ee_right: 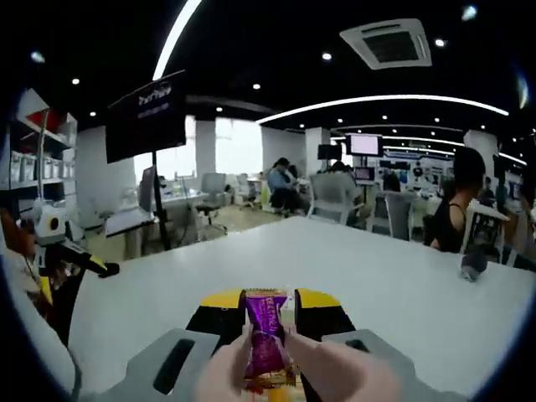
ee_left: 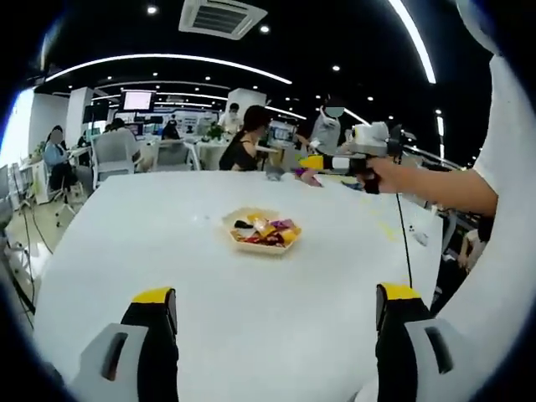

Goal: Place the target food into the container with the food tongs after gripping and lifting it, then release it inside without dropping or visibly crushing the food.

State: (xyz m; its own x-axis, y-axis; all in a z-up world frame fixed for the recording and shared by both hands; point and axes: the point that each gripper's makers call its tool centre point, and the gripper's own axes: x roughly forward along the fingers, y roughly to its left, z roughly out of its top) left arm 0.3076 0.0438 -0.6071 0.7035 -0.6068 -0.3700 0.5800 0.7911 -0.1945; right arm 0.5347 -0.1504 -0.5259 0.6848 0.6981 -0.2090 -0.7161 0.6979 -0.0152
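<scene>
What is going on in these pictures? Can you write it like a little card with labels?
place: big white table in an open office
dish: yellow dish with wrapped sweets, resting on the table
left gripper: jaws wide apart, nothing between them, pointing toward the dish
right gripper: jaws closed on a purple candy wrapper
fingers: touching the wrapper from both sides
tongs: none that I can see
background: people sitting at desks
</scene>
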